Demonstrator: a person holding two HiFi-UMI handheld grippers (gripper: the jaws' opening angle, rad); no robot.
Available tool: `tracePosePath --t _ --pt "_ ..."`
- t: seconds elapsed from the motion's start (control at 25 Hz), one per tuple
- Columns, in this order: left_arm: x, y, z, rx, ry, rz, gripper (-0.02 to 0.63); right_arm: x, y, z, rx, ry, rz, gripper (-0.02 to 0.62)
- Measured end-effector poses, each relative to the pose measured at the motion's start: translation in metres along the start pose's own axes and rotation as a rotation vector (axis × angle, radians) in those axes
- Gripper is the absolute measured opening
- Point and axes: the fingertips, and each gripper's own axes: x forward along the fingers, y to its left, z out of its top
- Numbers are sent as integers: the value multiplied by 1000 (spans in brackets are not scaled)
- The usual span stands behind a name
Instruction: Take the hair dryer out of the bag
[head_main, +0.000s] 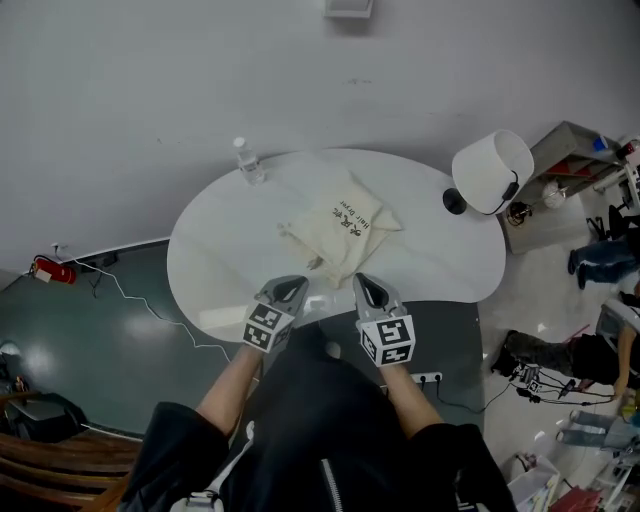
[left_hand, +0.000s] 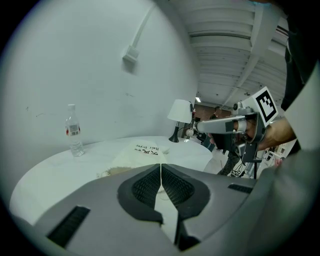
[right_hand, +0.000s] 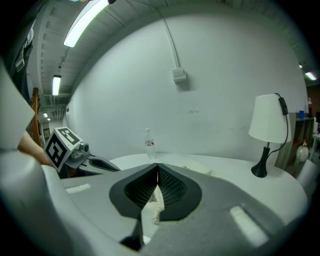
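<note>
Black jacket (head_main: 300, 430), grey claws (head_main: 290, 284) (head_main: 366, 282) with marker cubes (head_main: 265, 328) (head_main: 388, 340).

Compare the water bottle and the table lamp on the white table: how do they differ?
The water bottle is clear and slim; the table lamp has a wide white shade on a black base. The water bottle stands left of the cloth bag, the table lamp right. Both stand upright.

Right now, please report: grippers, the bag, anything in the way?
Left gripper, right gripper: jaws shut, empty, just short of bag. Bag lies on table; hair dryer not visible. Bottle, lamp stand clear.
</note>
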Motion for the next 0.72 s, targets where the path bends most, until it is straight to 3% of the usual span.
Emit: tracePosePath --t 0.36,0.72 --pt "31 38 -6 2 40 -29 14 46 -5 8 -54 51 18 5" --pt "60 44 -26 45 176 -77 15 77 6 -19 -100 175 66 9"
